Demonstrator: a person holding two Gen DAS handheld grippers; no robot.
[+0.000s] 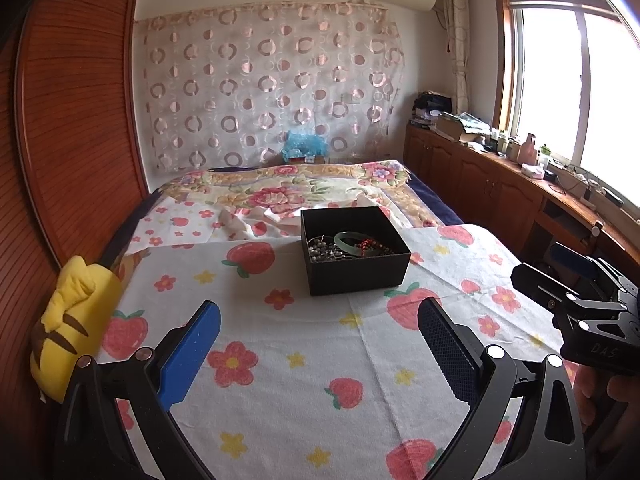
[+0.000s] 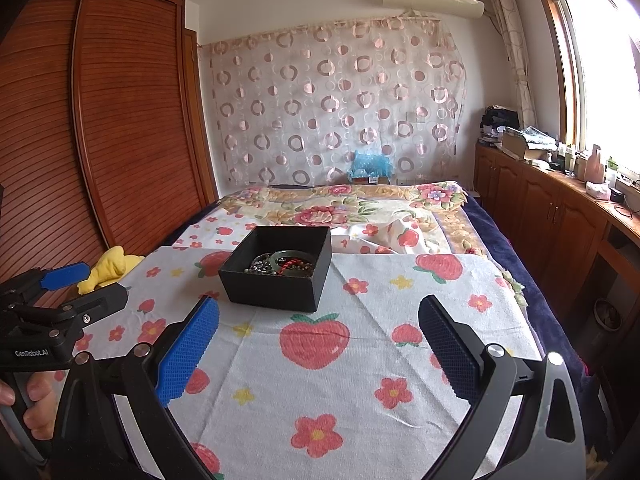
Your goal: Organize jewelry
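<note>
A black open box (image 1: 356, 272) stands on the strawberry-print cloth (image 1: 304, 360) on the bed. It holds a pale green bangle (image 1: 352, 242), grey beads and a red cord. The box also shows in the right wrist view (image 2: 276, 288), with the bangle (image 2: 290, 258) inside. My left gripper (image 1: 320, 340) is open and empty, a short way in front of the box. My right gripper (image 2: 318, 336) is open and empty, in front of the box and to its right. Each gripper shows at the edge of the other's view: the right one (image 1: 560, 276) and the left one (image 2: 76, 284).
A yellow plush toy (image 1: 76, 320) lies at the bed's left edge by the wooden wardrobe (image 1: 72, 120). A floral quilt (image 1: 280, 188) covers the far bed. Wooden cabinets (image 1: 480, 184) with clutter run along the right under the window.
</note>
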